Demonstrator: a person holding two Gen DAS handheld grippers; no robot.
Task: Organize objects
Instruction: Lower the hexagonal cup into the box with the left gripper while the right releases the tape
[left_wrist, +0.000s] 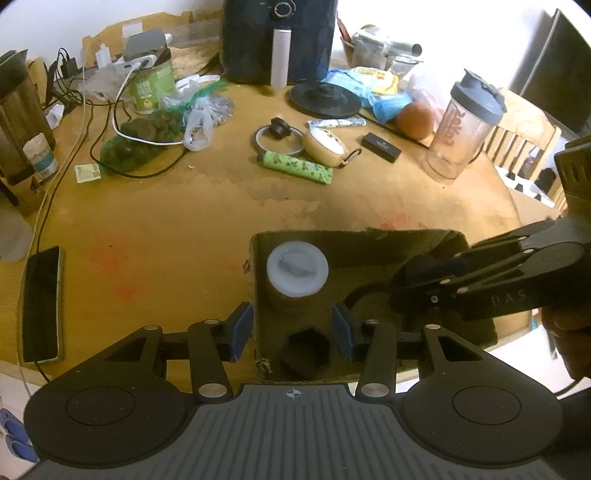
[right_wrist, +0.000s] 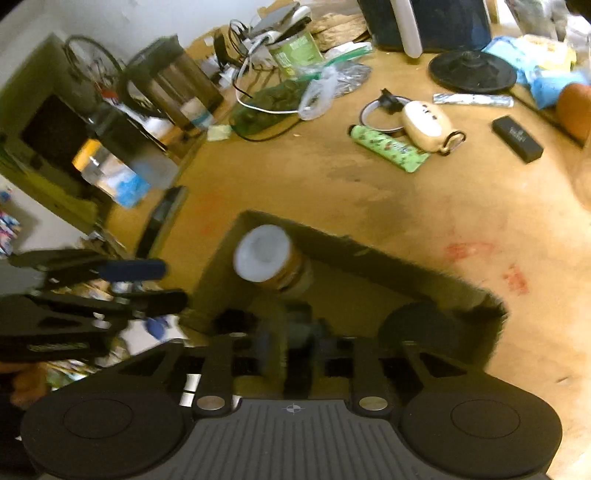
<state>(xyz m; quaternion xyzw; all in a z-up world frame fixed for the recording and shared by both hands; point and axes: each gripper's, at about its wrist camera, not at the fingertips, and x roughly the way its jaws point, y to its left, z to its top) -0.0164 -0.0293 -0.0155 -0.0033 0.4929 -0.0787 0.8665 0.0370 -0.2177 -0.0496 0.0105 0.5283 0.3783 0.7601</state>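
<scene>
A cardboard box (left_wrist: 369, 254) is placed at the near table edge (left_wrist: 443, 354). Inside it, at the far left corner, a white-lidded jar (left_wrist: 297, 271) is stood upright, its long axis vertical and its lid facing up. A small black hexagonal container (left_wrist: 304, 354) is seated in the near left corner, and a dark round object (right_wrist: 410, 325) is seen at the right end.

The left gripper (left_wrist: 291, 328) is held released, its blue pads (left_wrist: 240, 328) straddling the box's left wall, nothing pressed. The right gripper (right_wrist: 295, 343) is lowered into the box with jaws parted; the blurred view shows no object clamped. Open tabletop (left_wrist: 184, 221) is available beyond the box.
</scene>
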